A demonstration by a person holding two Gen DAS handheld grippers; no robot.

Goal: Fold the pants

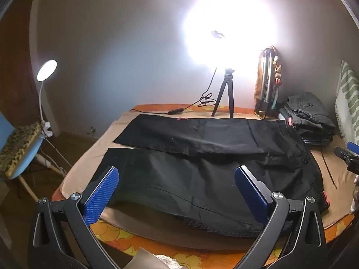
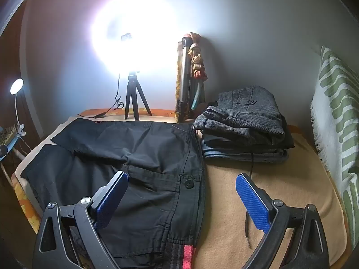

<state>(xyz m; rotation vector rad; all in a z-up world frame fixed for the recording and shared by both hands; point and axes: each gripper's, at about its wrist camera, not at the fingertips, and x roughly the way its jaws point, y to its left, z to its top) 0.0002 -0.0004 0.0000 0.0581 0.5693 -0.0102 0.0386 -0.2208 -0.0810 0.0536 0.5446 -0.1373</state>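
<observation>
Black pants [image 1: 202, 168] lie spread flat on a tan blanket [image 1: 116, 215] on the bed, legs pointing left and waist to the right. In the right wrist view the pants [image 2: 143, 157] show a waistband with a black button [image 2: 189, 184]. My left gripper [image 1: 177, 183] is open and empty, hovering above the near leg. My right gripper [image 2: 181, 190] is open and empty, above the waistband, one finger over the pants and the other over the blanket [image 2: 280, 179]. The right gripper's tip also shows at the right edge of the left wrist view [image 1: 347, 154].
A stack of folded grey and dark clothes [image 2: 244, 127] sits at the back right. A bright ring light on a small tripod [image 2: 134, 103] and a folded tripod [image 2: 190, 78] stand at the wall. A green-striped cloth [image 2: 336, 112] lies right. A chair with lamp [image 1: 24, 143] stands left.
</observation>
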